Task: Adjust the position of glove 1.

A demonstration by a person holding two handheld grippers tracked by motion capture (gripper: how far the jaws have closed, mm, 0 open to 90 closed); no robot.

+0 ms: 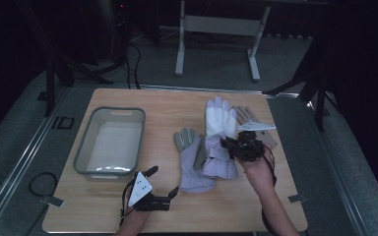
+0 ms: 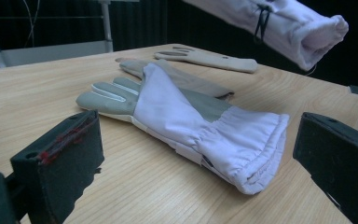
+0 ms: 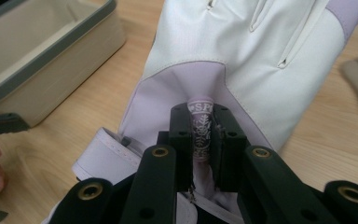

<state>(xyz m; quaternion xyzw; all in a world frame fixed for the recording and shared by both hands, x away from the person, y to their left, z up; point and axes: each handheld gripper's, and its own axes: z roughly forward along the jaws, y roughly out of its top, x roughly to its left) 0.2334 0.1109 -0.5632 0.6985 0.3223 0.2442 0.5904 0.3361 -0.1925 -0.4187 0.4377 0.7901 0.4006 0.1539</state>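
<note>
We hold the white glove (image 3: pixel 242 60) by a pinched fold in the right gripper (image 3: pixel 204 135), lifted above the desk (image 1: pixel 226 206). Left gripper (image 1: pixel 161 187) fingers stand wide, empty. The destination is probably the grey bin (image 1: pixel 109 142); we keep the pinch firm throughout the carry.

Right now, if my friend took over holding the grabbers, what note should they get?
Right gripper: shut on the white glove, pinching its lavender cuff fabric and holding it off the table.
Left gripper: open, holding nothing, low near the table's front edge.
Grey-palmed glove: lying flat on the table in front of the left gripper.
Beige glove: flat on the table farther back.
Grey bin: at the left, nothing in it.
Done: one glove picked up.
Left: probably putting the gloves into the bin; none is in yet.
</note>
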